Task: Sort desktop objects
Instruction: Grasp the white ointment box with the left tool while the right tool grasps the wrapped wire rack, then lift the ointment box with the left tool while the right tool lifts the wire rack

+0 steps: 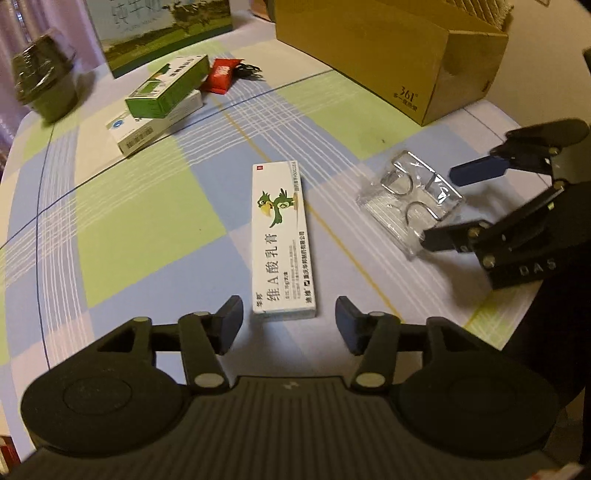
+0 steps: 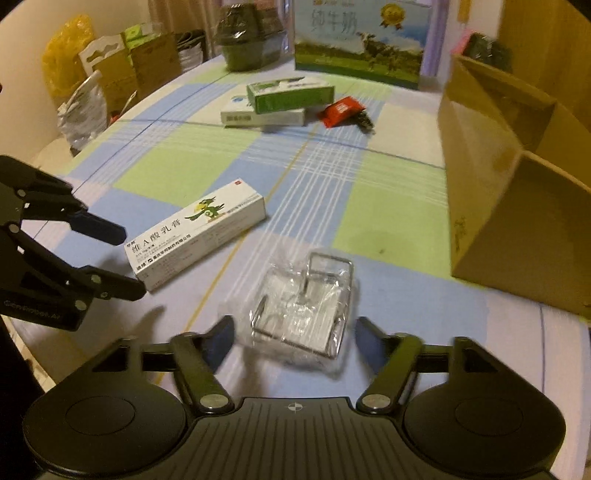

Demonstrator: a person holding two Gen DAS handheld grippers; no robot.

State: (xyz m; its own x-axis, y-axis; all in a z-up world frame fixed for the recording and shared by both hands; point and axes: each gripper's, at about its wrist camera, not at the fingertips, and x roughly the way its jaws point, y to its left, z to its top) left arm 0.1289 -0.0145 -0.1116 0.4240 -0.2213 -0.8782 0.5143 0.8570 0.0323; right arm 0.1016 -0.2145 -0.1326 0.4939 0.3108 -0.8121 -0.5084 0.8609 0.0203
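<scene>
A long white ointment box with a green bird [image 1: 281, 240] [image 2: 201, 236] lies on the checked cloth. My left gripper [image 1: 289, 325] [image 2: 129, 262] is open just short of its near end, with nothing between the fingers. To the right lies a clear plastic packet of metal hooks [image 1: 410, 199] [image 2: 304, 310]. My right gripper [image 2: 295, 339] [image 1: 439, 206] is open around the near edge of that packet, its fingers apart on either side. Farther back, a green box [image 1: 166, 86] [image 2: 290, 96] rests on a white box [image 1: 155, 125] [image 2: 264, 117], next to a red sachet [image 1: 219, 75] [image 2: 341, 110].
An open cardboard box [image 1: 391, 55] [image 2: 517, 192] stands at the right. A milk carton [image 1: 162, 29] [image 2: 360, 40] and a dark wrapped bowl [image 1: 46, 86] [image 2: 249, 40] stand at the back. A small black clip [image 1: 249, 70] [image 2: 364, 120] lies by the sachet. Bags [image 2: 92, 85] sit off the table's left.
</scene>
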